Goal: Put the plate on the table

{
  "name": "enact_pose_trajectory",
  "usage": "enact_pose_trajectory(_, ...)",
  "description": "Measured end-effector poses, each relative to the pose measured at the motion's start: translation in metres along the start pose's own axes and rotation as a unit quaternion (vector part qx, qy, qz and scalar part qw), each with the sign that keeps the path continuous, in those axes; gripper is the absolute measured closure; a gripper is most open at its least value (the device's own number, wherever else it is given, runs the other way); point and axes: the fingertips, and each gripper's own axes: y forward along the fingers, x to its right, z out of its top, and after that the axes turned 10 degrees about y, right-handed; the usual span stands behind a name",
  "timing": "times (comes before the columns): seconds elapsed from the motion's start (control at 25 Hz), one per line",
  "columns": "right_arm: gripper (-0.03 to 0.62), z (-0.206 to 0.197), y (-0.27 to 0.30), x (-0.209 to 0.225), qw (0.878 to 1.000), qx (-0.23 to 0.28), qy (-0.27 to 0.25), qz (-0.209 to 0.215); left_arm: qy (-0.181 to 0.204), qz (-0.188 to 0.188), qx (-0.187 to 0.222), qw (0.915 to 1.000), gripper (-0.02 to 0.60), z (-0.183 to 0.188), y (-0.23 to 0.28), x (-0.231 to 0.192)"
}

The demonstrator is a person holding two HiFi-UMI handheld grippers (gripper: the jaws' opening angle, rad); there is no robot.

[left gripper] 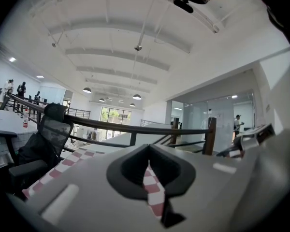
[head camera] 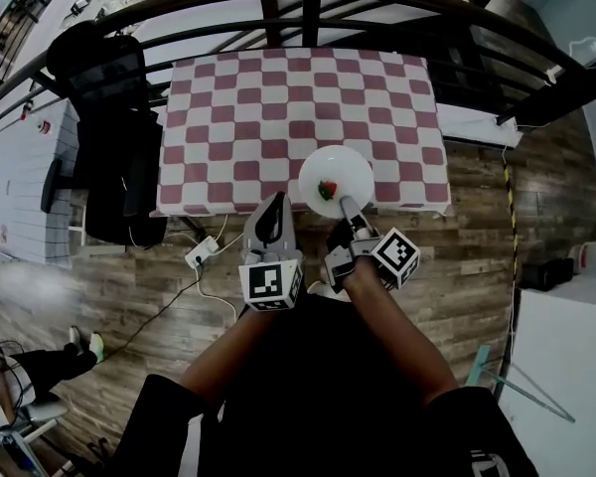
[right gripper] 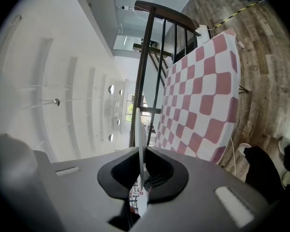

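The right gripper (head camera: 349,208) is clamped on the near rim of the round white plate (head camera: 340,166). In its own view the plate stands edge-on between the pinched jaws. The plate sits at frame centre in the head view, over the near edge of the table with the red-and-white checked cloth (head camera: 278,107) — resting or lifted, I cannot tell. A small red-and-green item (head camera: 327,190) lies on it. The left gripper (head camera: 275,203), just left of the plate, has its jaws together on nothing.

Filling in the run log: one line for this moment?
right gripper: shut on plate rim | plate: over table near edge, contact unclear | left gripper: shut, empty
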Motion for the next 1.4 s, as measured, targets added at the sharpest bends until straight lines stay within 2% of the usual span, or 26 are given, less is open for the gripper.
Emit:
enact_pose_trajectory(0.4, 0.579, 0.019, 0.097, -0.03, 1.0, 0.005, 0.011, -0.009, -0.003, -0.017, -0.006, 0.9998, 0.573, 0.008, 0.099, -0.044)
enact_pose_trajectory(0.72, 0.579, 0.021, 0.165, -0.046, 1.0, 0.004, 0.023, -0.011, -0.012, -0.021, -0.011, 0.9996, 0.573, 0.017, 0.152, -0.088)
enact_pose_trajectory(0.88, 0.579, 0.015, 0.196, -0.046, 0.999, 0.003, 0.028, -0.017, -0.013, -0.019, -0.014, 0.9996, 0.573, 0.01, 0.172, -0.115)
enact_pose_trajectory(1.04, 0.579, 0.019, 0.214, -0.046, 0.999, 0.019, 0.032, -0.024, -0.023, -0.033, -0.01, 0.9991, 0.572, 0.009, 0.191, -0.127)
enact_pose_trajectory(1.24, 0.579, 0.013, 0.233, -0.039, 0.999, 0.027, 0.025, -0.027, -0.008, -0.049, -0.014, 0.9987, 0.573, -0.003, 0.201, -0.144)
enact_pose_trajectory(1.4, 0.579, 0.016, 0.244, -0.031, 0.999, 0.028, 0.02, -0.032, -0.023, -0.043, -0.022, 0.9985, 0.574, -0.002, 0.206, -0.153)
